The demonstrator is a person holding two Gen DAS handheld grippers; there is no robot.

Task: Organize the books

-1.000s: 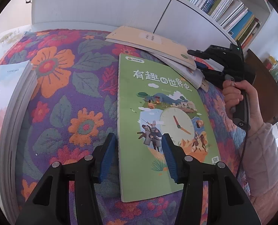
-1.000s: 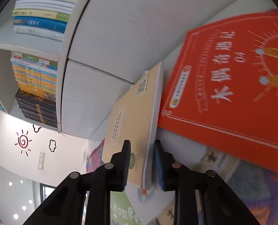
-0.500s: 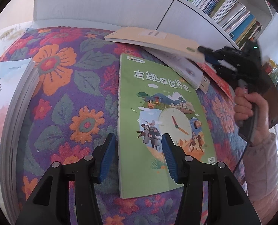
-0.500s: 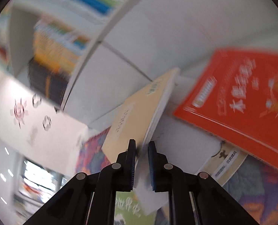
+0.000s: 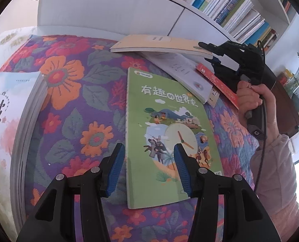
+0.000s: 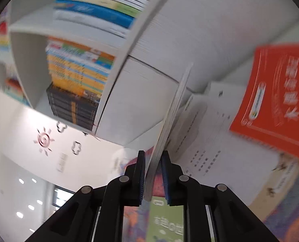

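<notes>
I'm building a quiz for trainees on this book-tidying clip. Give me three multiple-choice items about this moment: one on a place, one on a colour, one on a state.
1. Where does the green book lie?
A. On the shelf
B. Flat on the flowered cloth
C. Between the right gripper's fingers

2. What colour is the book's cover beside the white booklet in the right wrist view?
A. Red
B. Black
C. Yellow

3. What state is the right gripper in?
A. Wide open
B. Out of view
C. Shut on the tan book

Answers:
1 B, it rests flat on the cloth, the open left gripper above it.
2 A, the red book fills the right side.
3 C, both pads press the tan book's page edge, its corner lifted.
</notes>
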